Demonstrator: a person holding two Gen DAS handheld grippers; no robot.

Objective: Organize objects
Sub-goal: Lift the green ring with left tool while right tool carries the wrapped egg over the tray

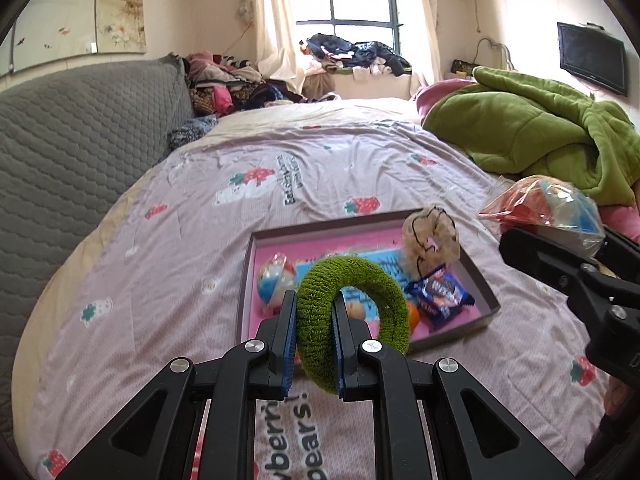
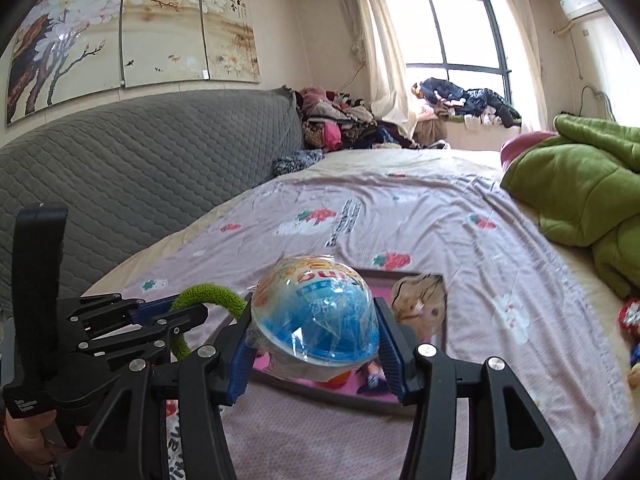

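Inside, the pink-lined tray (image 1: 482,286) holds a snack packet (image 1: 440,294) and a capsule ball (image 1: 275,280).

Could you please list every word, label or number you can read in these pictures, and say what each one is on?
"berri" and "bears!", upside down: bedsheet, cut off by the left gripper.
"Data Acquisition System": left gripper handle.
"sur", partial: wrapped ball in the right gripper.
Dark lines of print mid-sheet: too blurred.
Chinese characters on the wall painting: too small.
Blue snack packet in the tray: unreadable.
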